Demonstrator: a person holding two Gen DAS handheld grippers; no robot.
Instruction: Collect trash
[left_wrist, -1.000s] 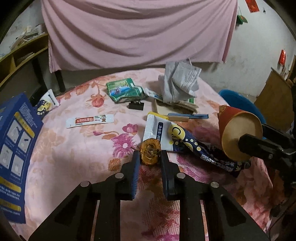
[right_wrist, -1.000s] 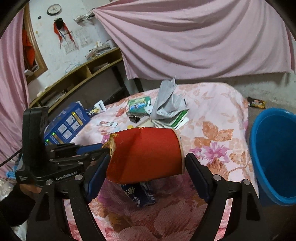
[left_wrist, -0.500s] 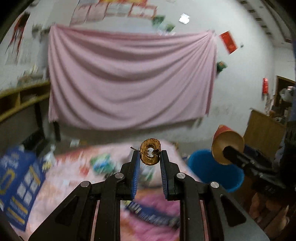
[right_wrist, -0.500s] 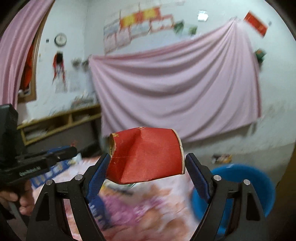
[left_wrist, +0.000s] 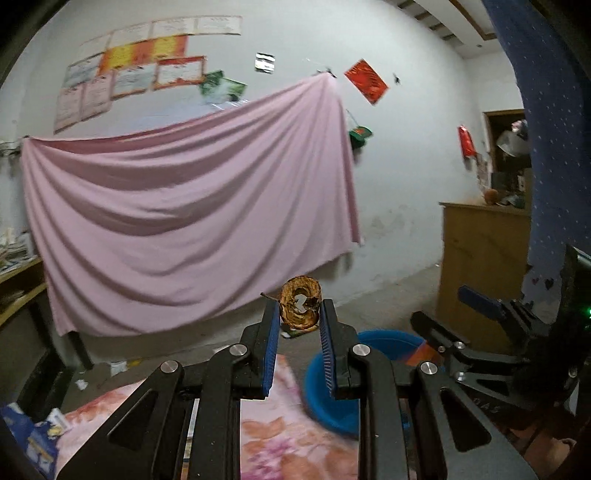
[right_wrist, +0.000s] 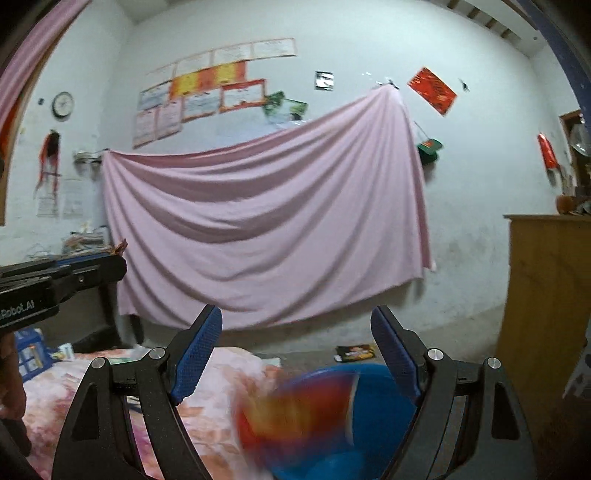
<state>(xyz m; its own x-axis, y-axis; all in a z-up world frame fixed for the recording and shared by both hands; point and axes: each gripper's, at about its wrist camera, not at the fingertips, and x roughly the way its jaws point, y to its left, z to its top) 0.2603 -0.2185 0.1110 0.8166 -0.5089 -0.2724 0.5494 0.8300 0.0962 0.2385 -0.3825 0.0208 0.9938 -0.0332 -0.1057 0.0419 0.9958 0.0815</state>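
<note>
- Your left gripper (left_wrist: 299, 314) is clamped on a brown, ring-shaped scrap (left_wrist: 300, 308). The scrap sits upright between the tips of the two blue pads, touching both, with its hollow centre facing the left wrist camera.
- The scrap is held in the air, above the far edge of the floral-covered table (left_wrist: 266, 439) and up and to the left of the blue basin (left_wrist: 384, 341).
- Your right gripper (right_wrist: 296, 345) is spread wide. Nothing sits between its blue pads.
- A red paper cup (right_wrist: 299, 413) appears in the right wrist view as a motion-blurred shape below the open jaws. It touches neither pad and overlaps the blue basin (right_wrist: 380, 402). You cannot tell from the blur whether it has reached the basin's inside.
- In the left wrist view, an orange-red patch shows at the basin's far rim, beside the right gripper (left_wrist: 443, 317).
- The basin stands on the floor just beside the table's right edge.
- A dark snack wrapper (right_wrist: 355, 352) lies on the floor beyond the basin, near the wall.
- A pink sheet (right_wrist: 266, 229) hangs across the back wall.
</note>
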